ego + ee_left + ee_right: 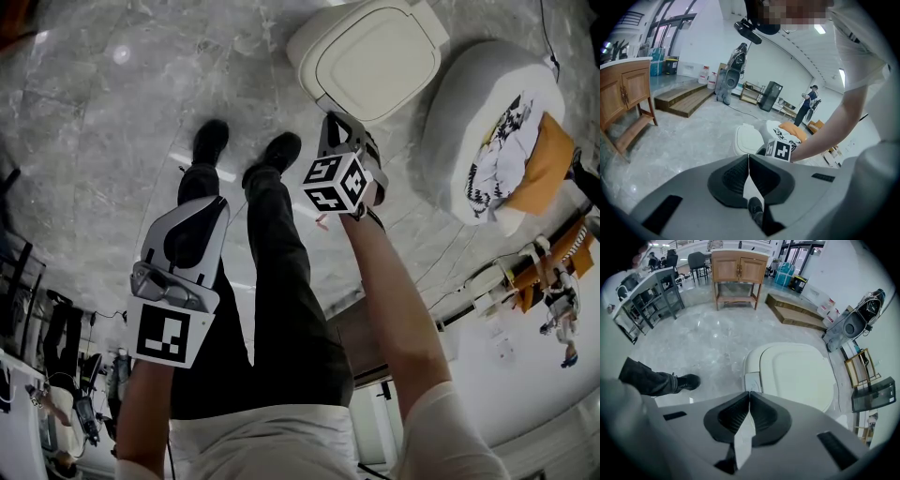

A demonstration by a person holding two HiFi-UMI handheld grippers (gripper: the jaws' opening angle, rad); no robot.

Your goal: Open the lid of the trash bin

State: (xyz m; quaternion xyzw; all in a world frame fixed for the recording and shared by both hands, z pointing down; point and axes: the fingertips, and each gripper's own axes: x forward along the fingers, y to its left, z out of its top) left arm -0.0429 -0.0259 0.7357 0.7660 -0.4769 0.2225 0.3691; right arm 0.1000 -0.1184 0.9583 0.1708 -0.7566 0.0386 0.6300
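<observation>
The marble floor (103, 141) fills most of the head view, and there is no bench here. The trash bin (370, 58) stands on this floor at the far side, a little to the right of my shoes (279, 150). A white cushion seat (473, 141) lies just to the right of the bin. The lid (799, 373) is down and closed, and its shape is a rounded rectangle. In the head view its long axis runs from near left to far right.

My right claw (336, 122) is much the nearer one. It hangs just in front of the near edge of the bin and points toward it, so the lid lies ahead and a little to the right. The claw is clenched, the tips touch, and nothing is between them.

My left claw (202, 220) is at the near left, well apart from the bin. It is clenched and empty too, and it sees the bin only beyond the marker cube (782, 150) of the right claw.

I judge that the opening belongs to the right claw. It must first release and reach the near rim of the lid, where a small panel (752, 380) sits. I cannot tell whether this panel is a catch or a handle.
</observation>
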